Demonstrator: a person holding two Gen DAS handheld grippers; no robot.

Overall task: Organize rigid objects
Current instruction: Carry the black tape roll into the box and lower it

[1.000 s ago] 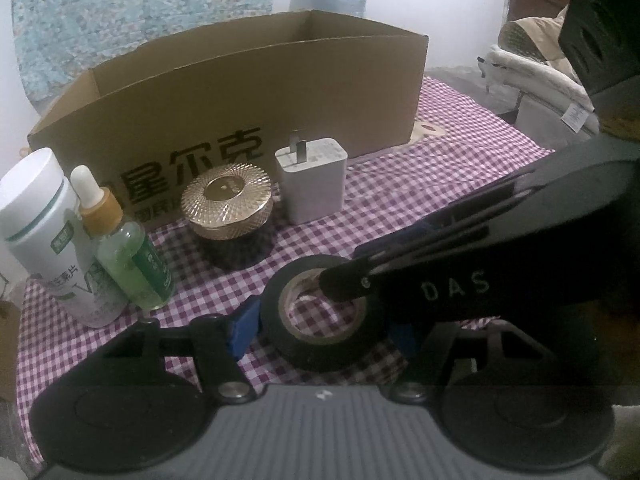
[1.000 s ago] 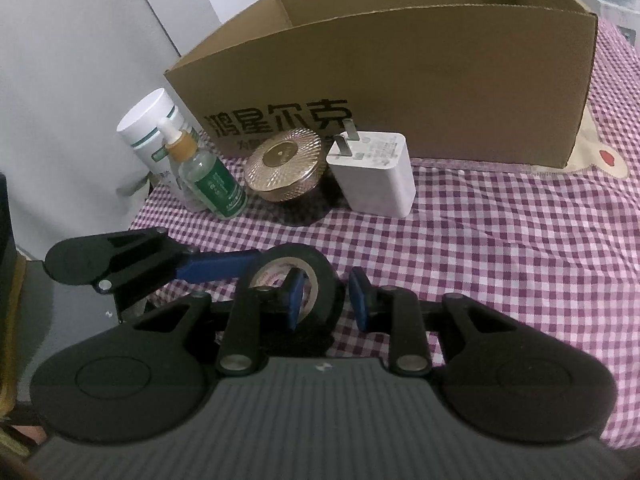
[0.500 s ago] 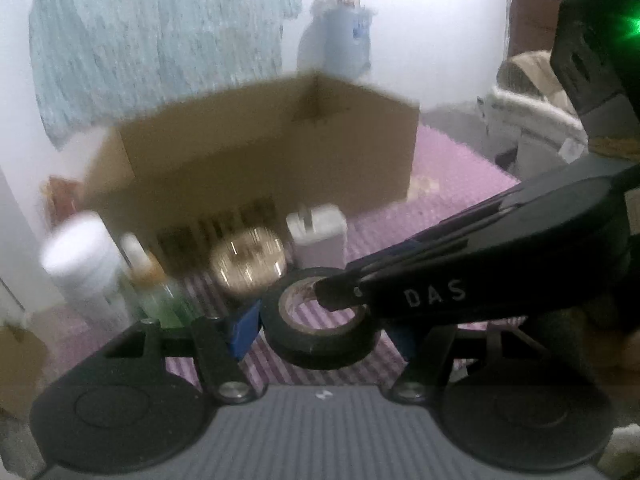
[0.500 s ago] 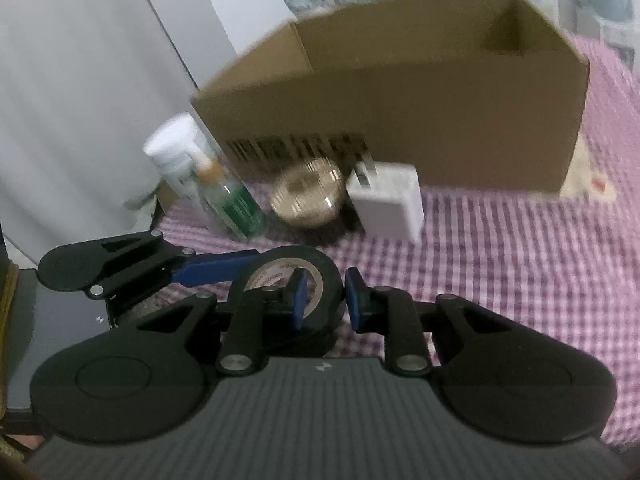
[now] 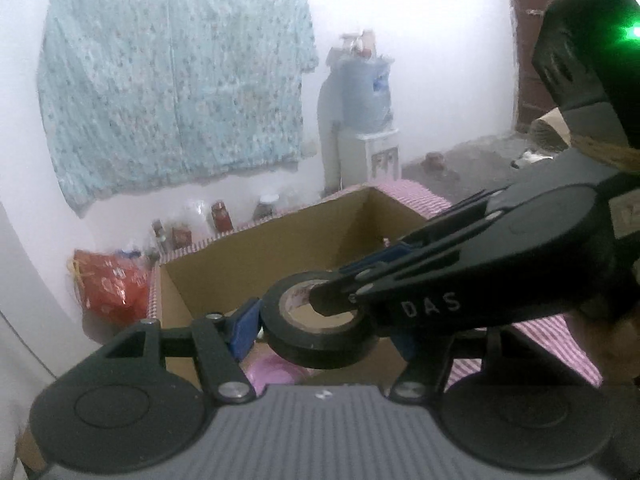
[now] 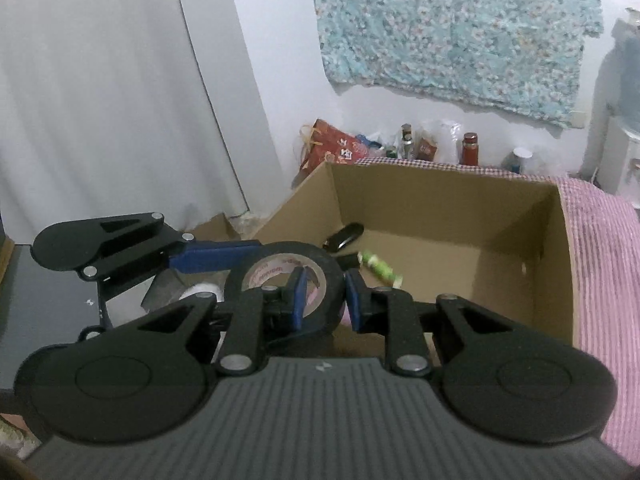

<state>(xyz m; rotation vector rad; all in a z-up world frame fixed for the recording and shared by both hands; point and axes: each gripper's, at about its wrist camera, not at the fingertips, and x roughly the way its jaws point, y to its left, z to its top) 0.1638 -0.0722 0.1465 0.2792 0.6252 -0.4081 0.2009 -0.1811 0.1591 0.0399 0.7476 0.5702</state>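
Observation:
A black tape roll (image 5: 320,354) (image 6: 280,249) hangs in the air over the near rim of an open cardboard box (image 5: 280,248) (image 6: 440,200). My left gripper (image 5: 324,336) spans the roll's outside, a blue pad against each side. One of its fingers (image 6: 216,256) reaches in from the left in the right wrist view. My right gripper (image 6: 326,298) (image 5: 340,292) is shut on the roll's wall, one pad inside the ring and one outside. A black object (image 6: 344,236) and a green tube (image 6: 380,268) lie inside the box.
The purple checked cloth (image 6: 600,248) covers the table to the right of the box. Behind the box, by the wall, stand a red bag (image 6: 332,148) and several bottles (image 6: 468,148). A water dispenser (image 5: 360,120) stands further back. Something pink (image 5: 276,372) shows below the roll.
Both grippers have risen with the tape roll off the table to above the box's rim. The bottles, gold lid and white charger have dropped out of view, and the box's inside now shows.

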